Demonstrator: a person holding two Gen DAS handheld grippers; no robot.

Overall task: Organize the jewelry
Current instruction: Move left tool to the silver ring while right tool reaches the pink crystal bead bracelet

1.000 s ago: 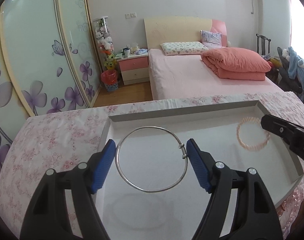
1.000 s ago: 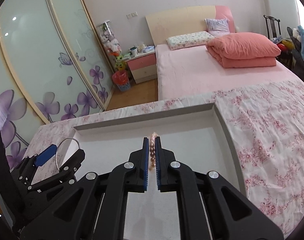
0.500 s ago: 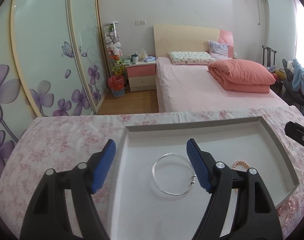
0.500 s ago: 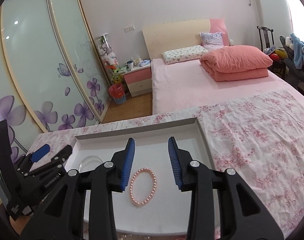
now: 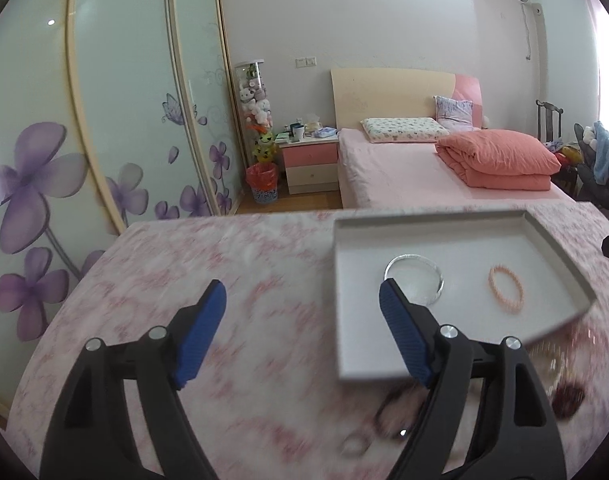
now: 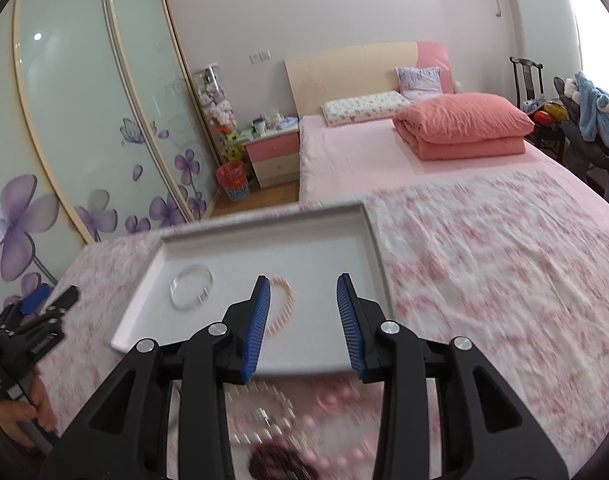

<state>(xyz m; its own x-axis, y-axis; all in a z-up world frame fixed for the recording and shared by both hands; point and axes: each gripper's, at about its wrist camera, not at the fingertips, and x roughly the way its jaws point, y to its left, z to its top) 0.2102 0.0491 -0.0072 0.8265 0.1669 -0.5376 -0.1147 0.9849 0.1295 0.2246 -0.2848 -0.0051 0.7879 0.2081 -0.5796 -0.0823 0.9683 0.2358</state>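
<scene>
Both wrist views face the far bed point(image 5: 416, 172); left camera sits left of the tray point(image 5: 456, 216), right camera nearer; both share it.

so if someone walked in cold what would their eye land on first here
Probably the white tray on the floral cloth, with a silver bangle lying beside a pink bead bracelet inside it. Next, the two open tongs, left and right, both empty, with a blurred heap of more jewelry on the cloth in front of the tray's near edge.
</scene>
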